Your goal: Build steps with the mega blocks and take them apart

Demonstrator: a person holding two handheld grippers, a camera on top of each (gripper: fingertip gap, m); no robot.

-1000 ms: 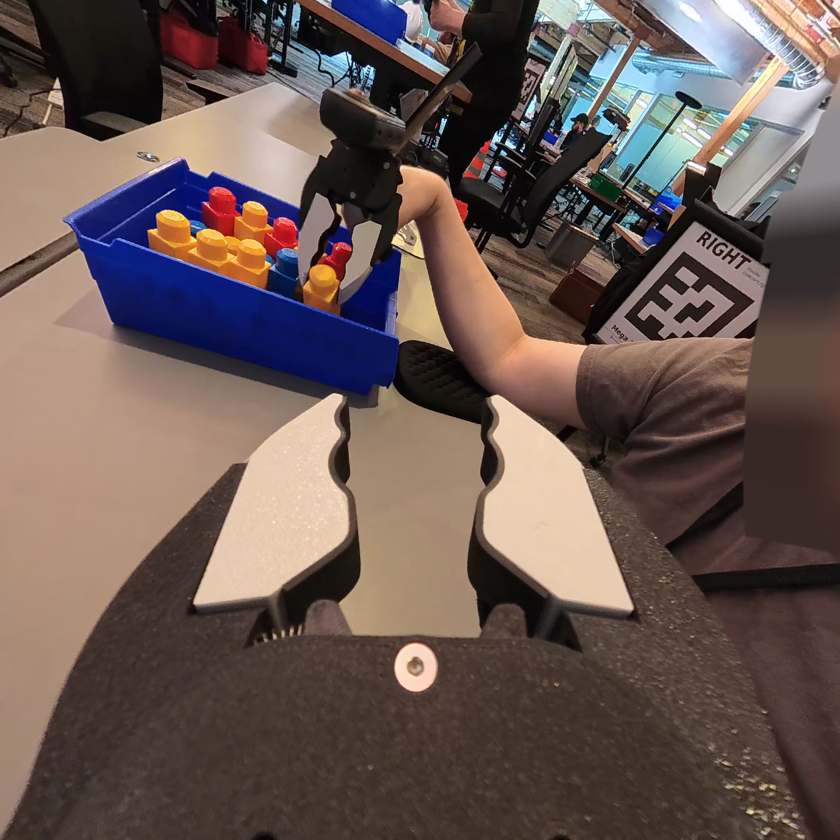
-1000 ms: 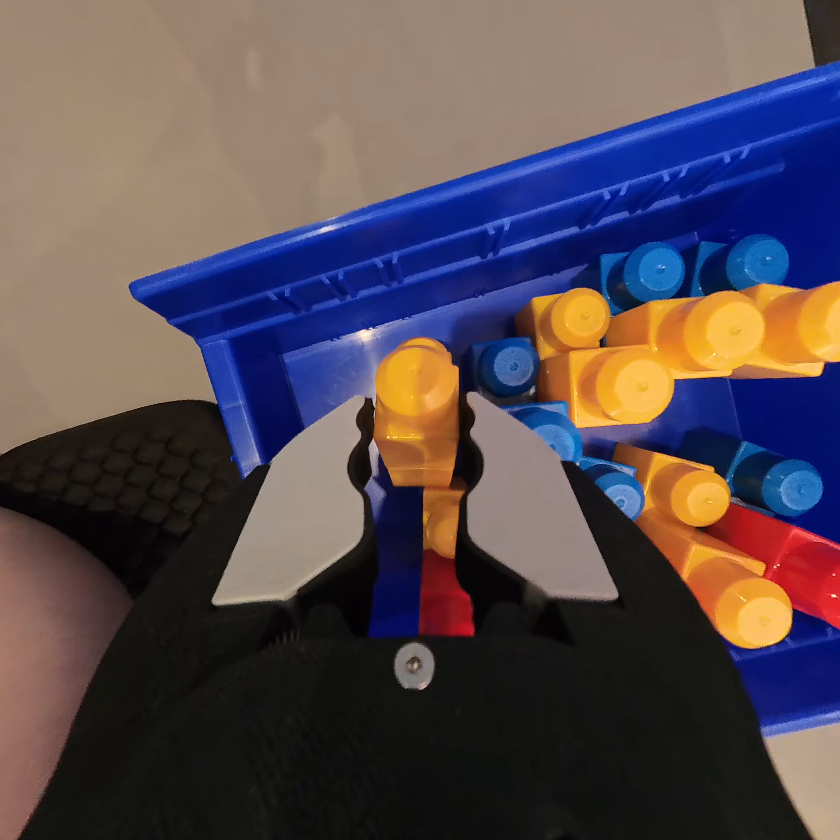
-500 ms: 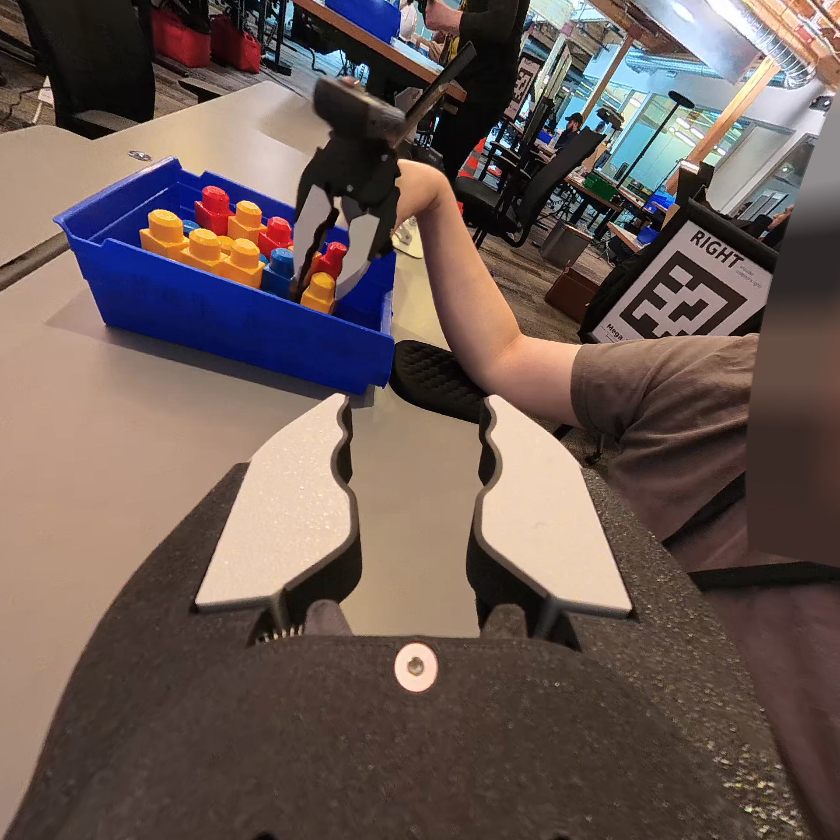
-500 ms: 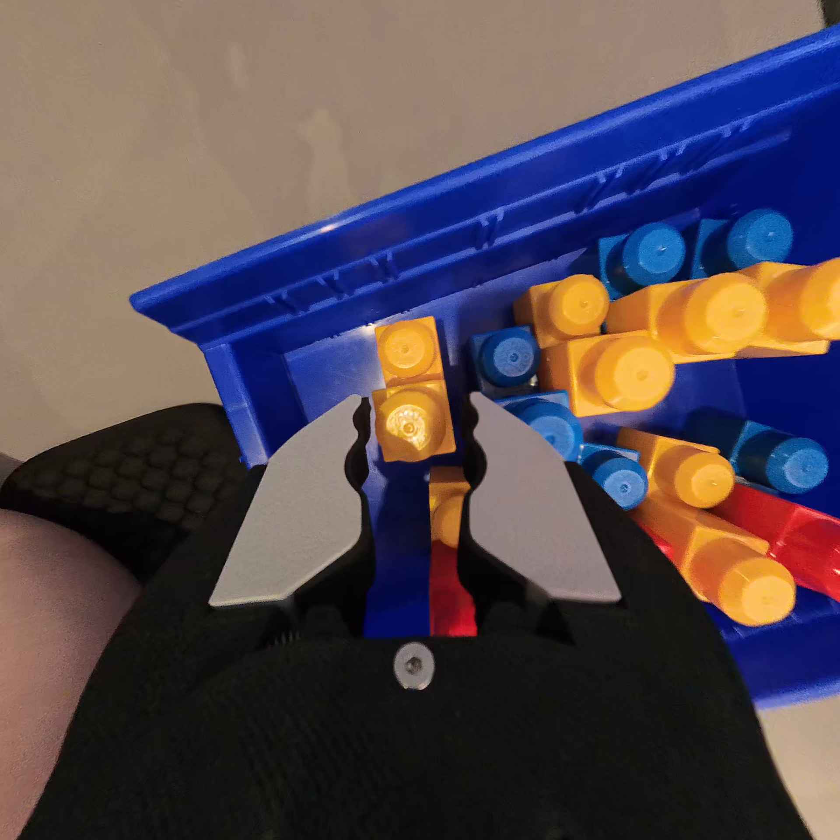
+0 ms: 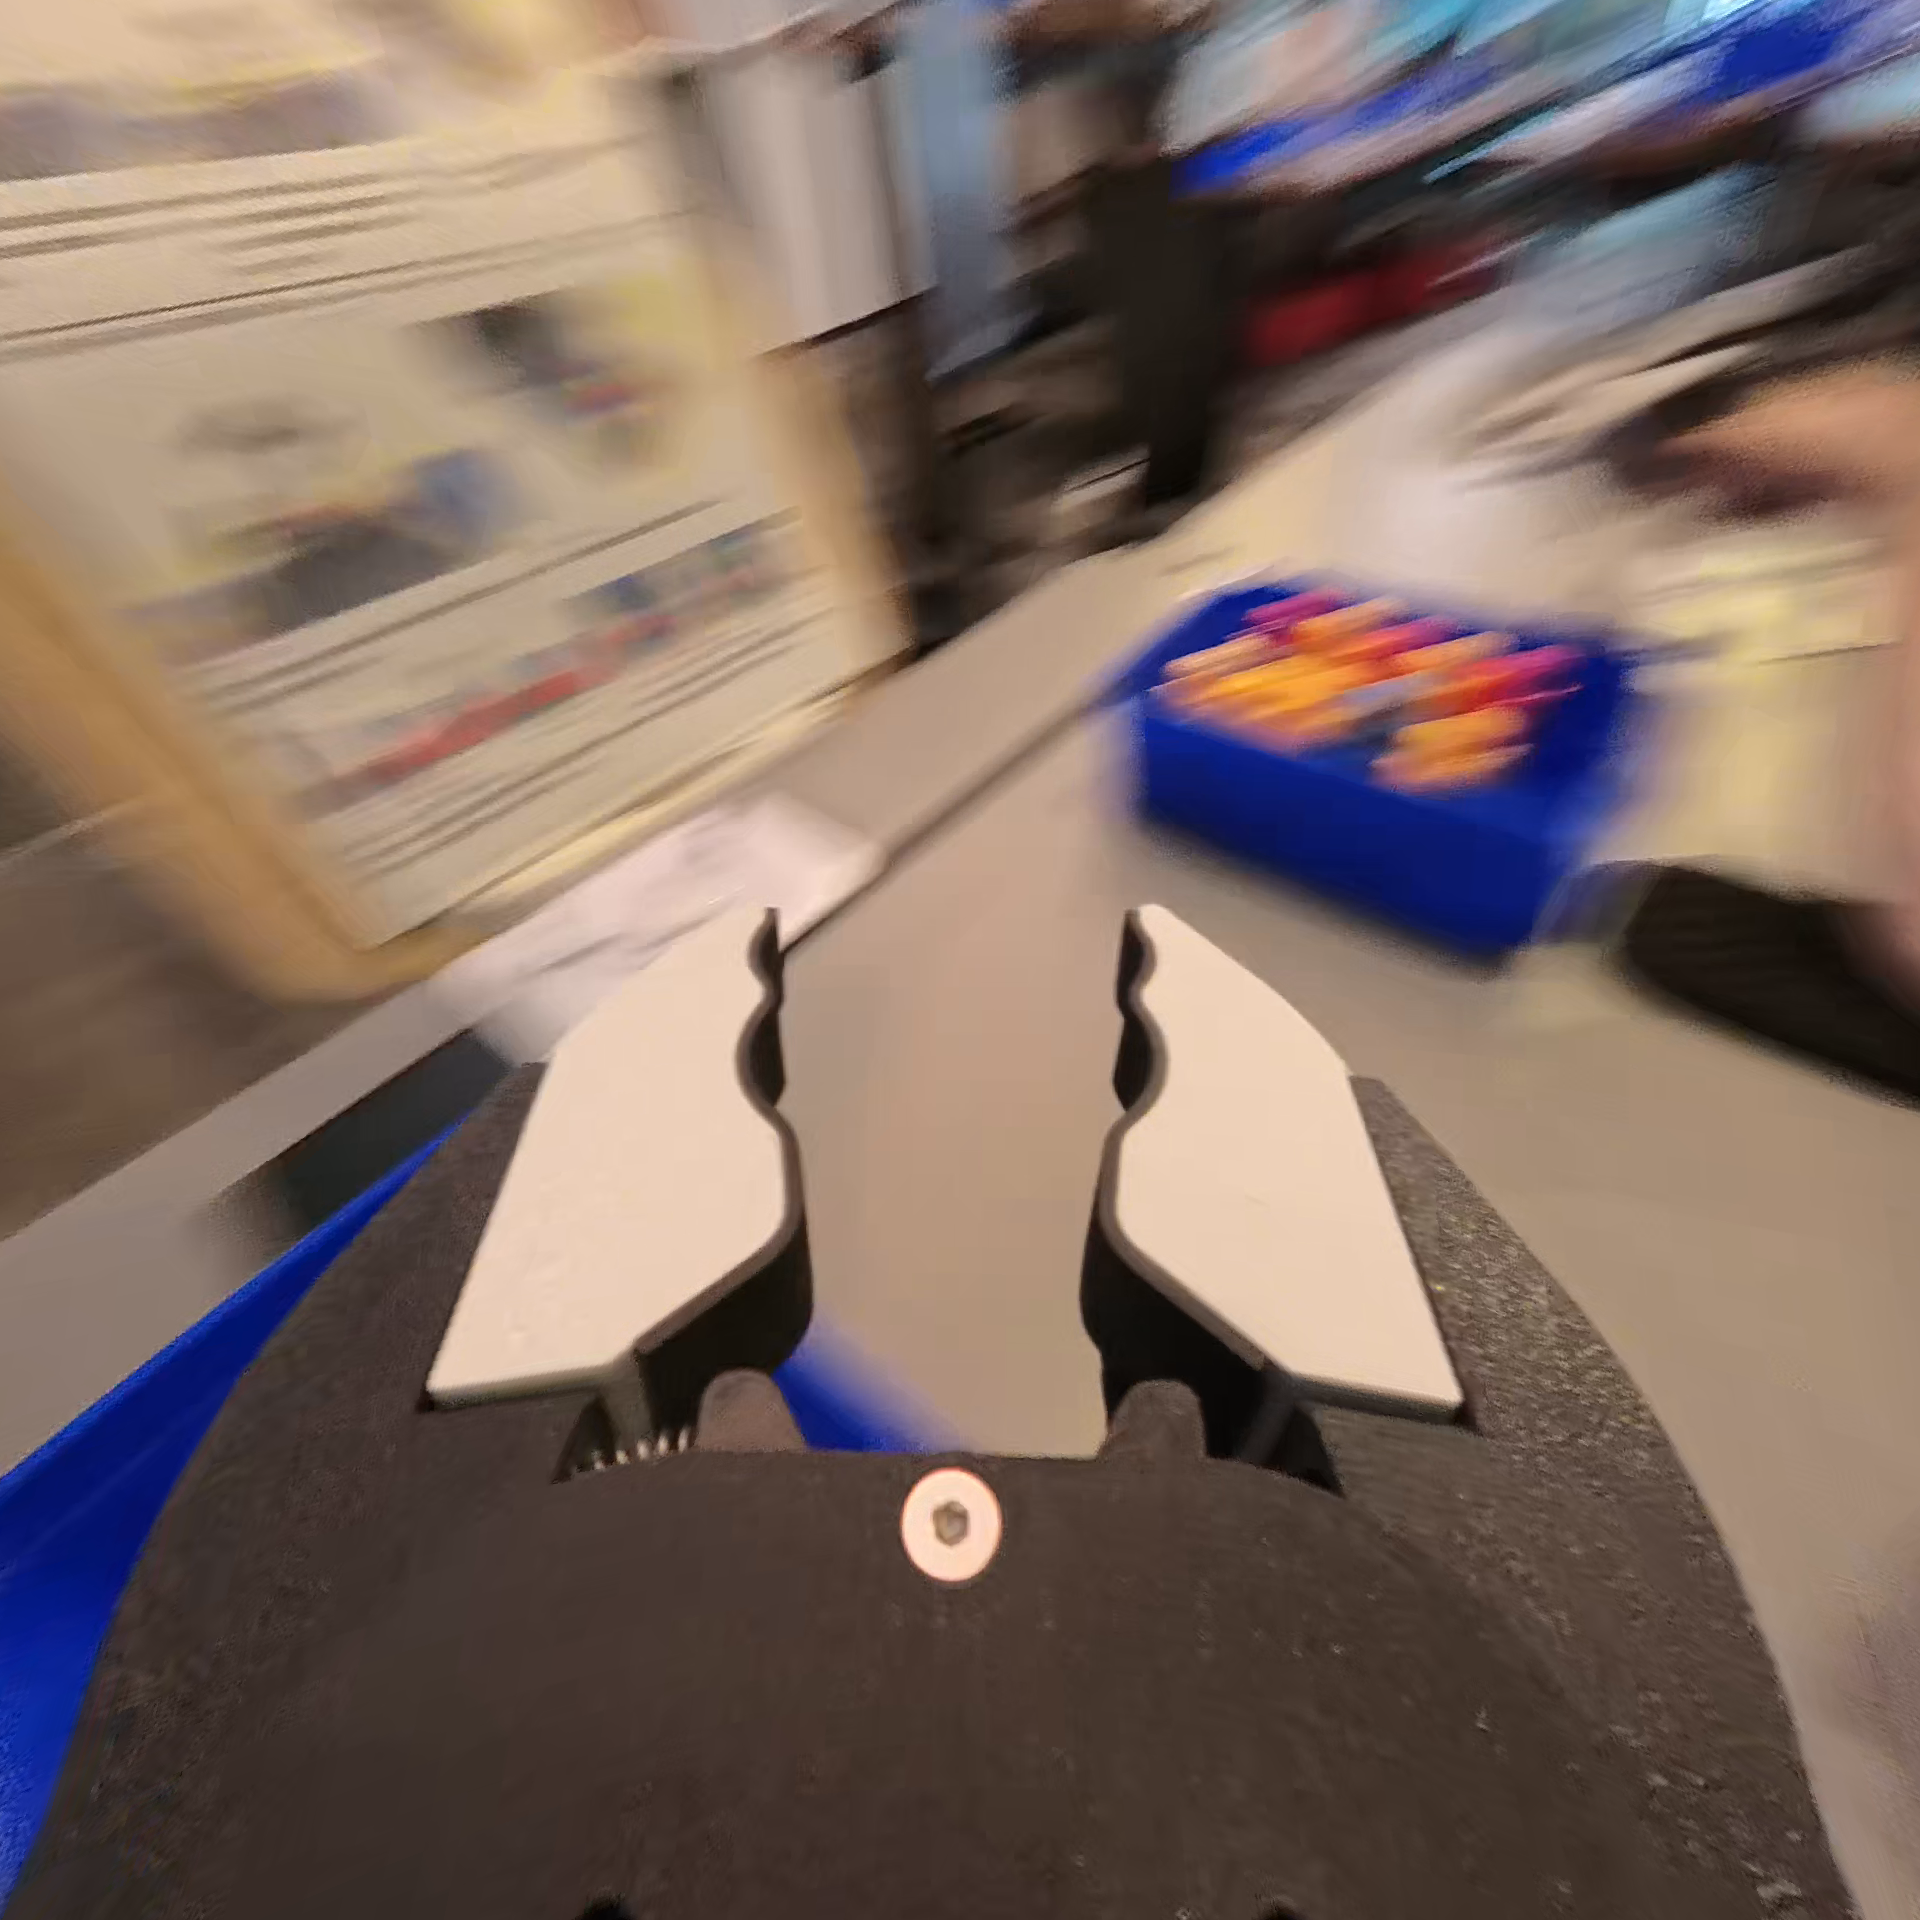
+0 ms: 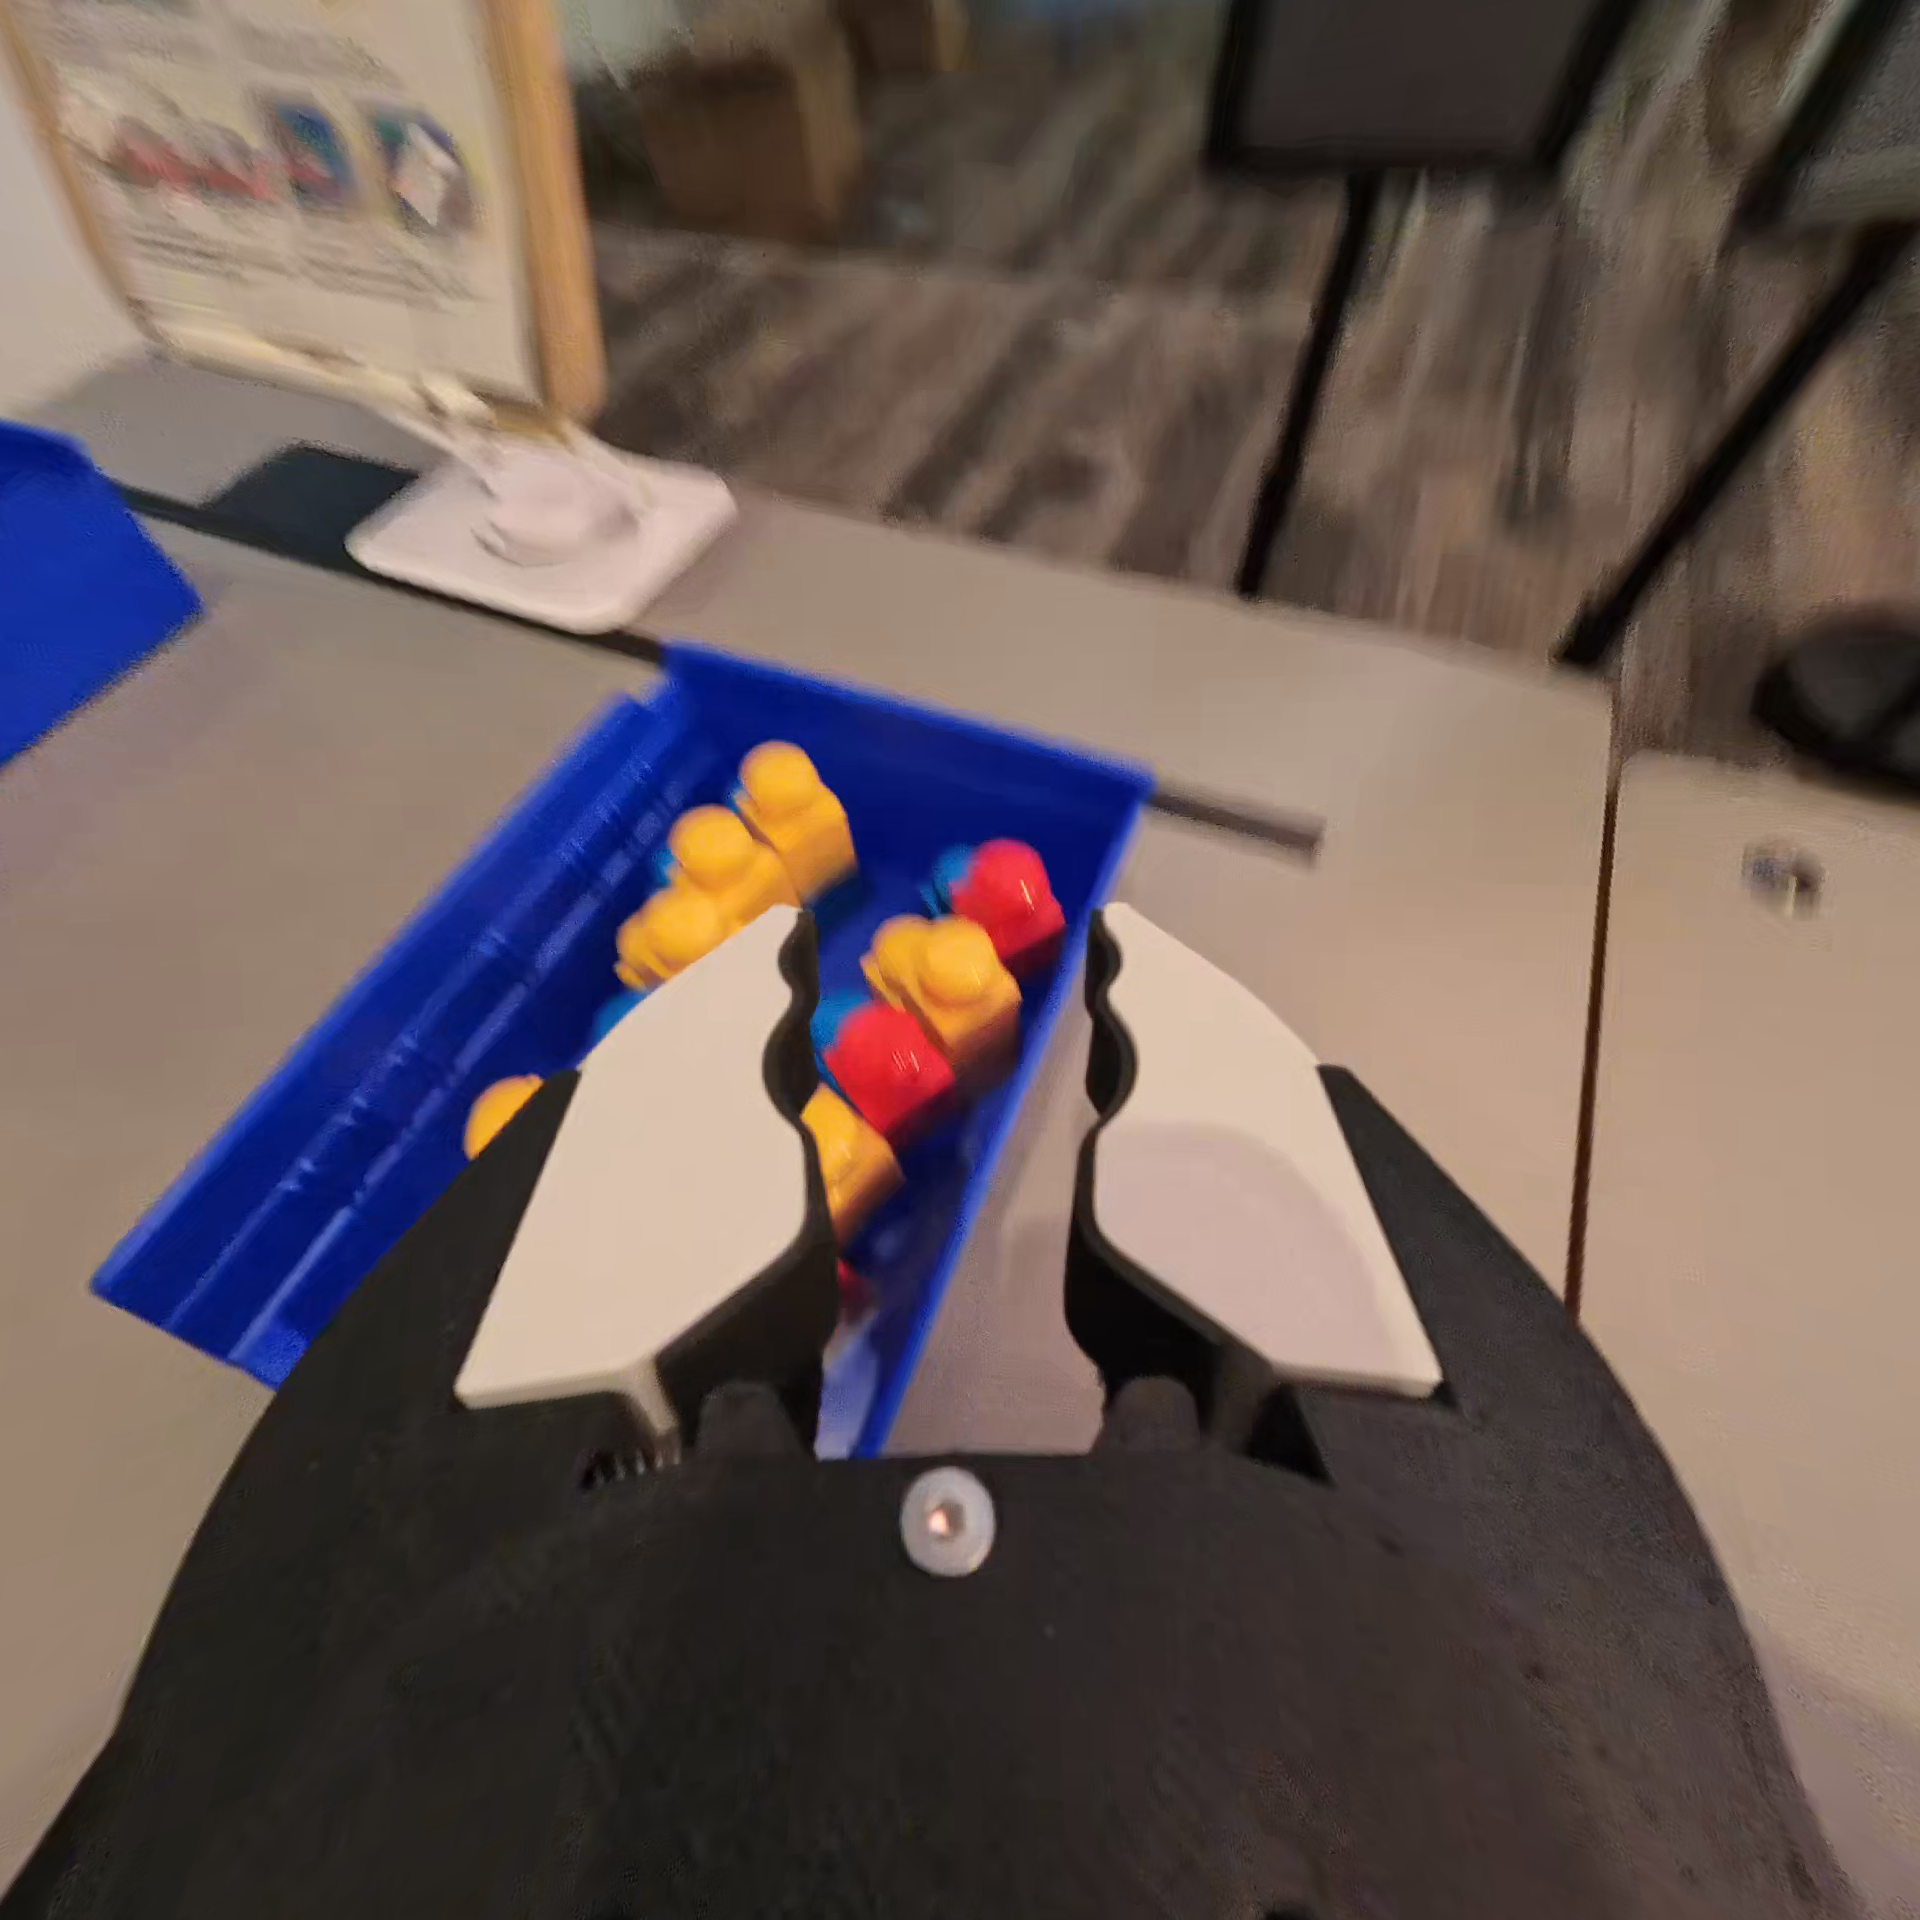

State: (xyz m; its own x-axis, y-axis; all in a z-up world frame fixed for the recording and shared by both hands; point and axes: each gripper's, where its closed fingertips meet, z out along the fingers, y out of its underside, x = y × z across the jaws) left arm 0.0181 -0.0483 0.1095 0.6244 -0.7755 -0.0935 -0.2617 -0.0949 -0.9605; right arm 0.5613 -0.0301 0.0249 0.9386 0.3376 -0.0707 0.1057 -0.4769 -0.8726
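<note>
Both claws, left gripper [image 5: 945, 925] and right gripper [image 6: 943, 925], gape wide and empty; blocks [image 6: 940, 982] lie loose in the bin [image 6: 416, 1049], unbuilt.

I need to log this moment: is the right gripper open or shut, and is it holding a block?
Open and empty: the right gripper has a wide gap with nothing between its fingers.

**Open-plan office / lab workspace**

Grey modular counter [image 6: 1299, 727], sections butted together with seams showing. Blue parts bin [image 6: 343, 1174] holding toy blocks [image 6: 940, 982]. Wood-framed instruction board [image 6: 312, 177] on a white stand at the counter edge. Wood-look plank floor [image 6: 1039, 364] behind. Left view is heavily blurred: more desks, clutter further back.
</note>
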